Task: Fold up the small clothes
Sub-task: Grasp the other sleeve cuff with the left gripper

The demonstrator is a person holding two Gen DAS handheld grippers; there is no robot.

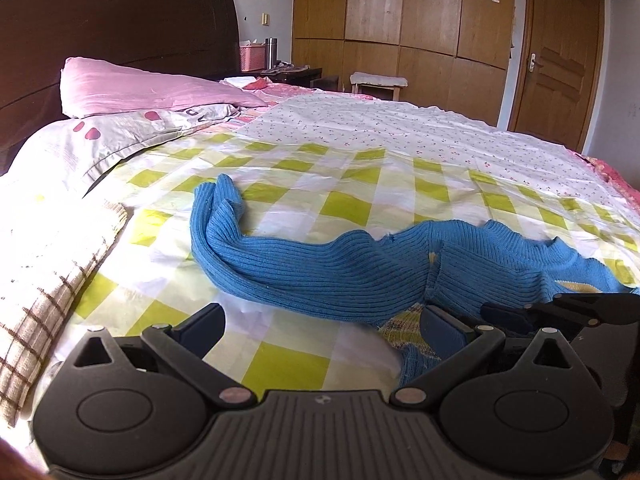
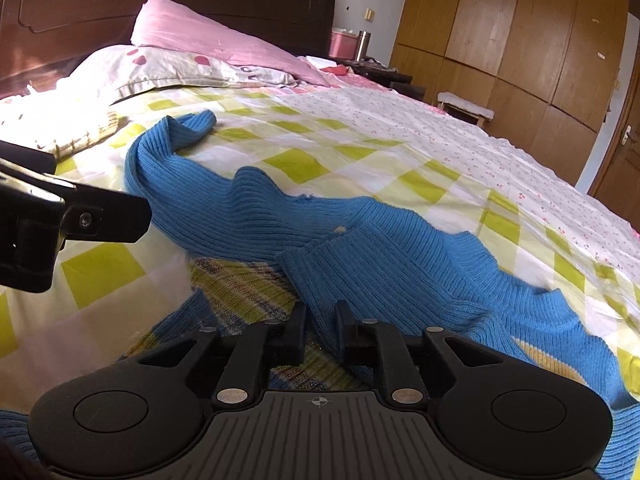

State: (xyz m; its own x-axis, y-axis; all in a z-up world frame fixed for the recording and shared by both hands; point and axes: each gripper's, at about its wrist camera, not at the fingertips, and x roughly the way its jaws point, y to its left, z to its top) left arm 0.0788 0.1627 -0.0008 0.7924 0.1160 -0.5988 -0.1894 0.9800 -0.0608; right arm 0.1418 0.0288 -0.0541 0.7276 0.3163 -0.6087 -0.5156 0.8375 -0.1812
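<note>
Blue ribbed knit sweater (image 2: 360,248) spread across lower centre and right of the right wrist frame, on a green-and-white checked sheet (image 2: 296,164). One sleeve (image 2: 168,148) running up and left, cuff bunched and curled near upper left of centre. Yellow-striped knit panel (image 2: 240,288) showing at lower centre, beneath a blue fold. Small frayed tear and a pale speck along the upper edge of the blue knit, mid-frame.

Right gripper (image 2: 319,332) at bottom centre, jaws narrowly apart, a ridge of blue knit running between them; whether the pads actually press on it cannot be told. Left gripper's finger (image 2: 100,220) entering from the left edge, above the sheet, just beside the sleeve.

In the left wrist frame, same sweater (image 1: 320,264) lying across the middle, sleeve cuff (image 1: 218,196) pointing up at centre-left. Left gripper (image 1: 326,326) at bottom, jaws wide apart, nothing between them but sheet and the sweater's near edge beside the right-hand finger. Part of the right gripper (image 1: 560,308) at the right edge, on the blue knit.

Farther out: white floral-print sheet (image 1: 400,128) beyond the checks, pink pillow (image 1: 140,88) upper left on a patterned pillow, dark headboard (image 1: 120,12) behind. Brown checked cloth (image 1: 44,288) at left edge. Wooden wardrobe (image 1: 420,12) and door (image 1: 556,72) upper right, small stool (image 1: 378,82) beside the bed.
</note>
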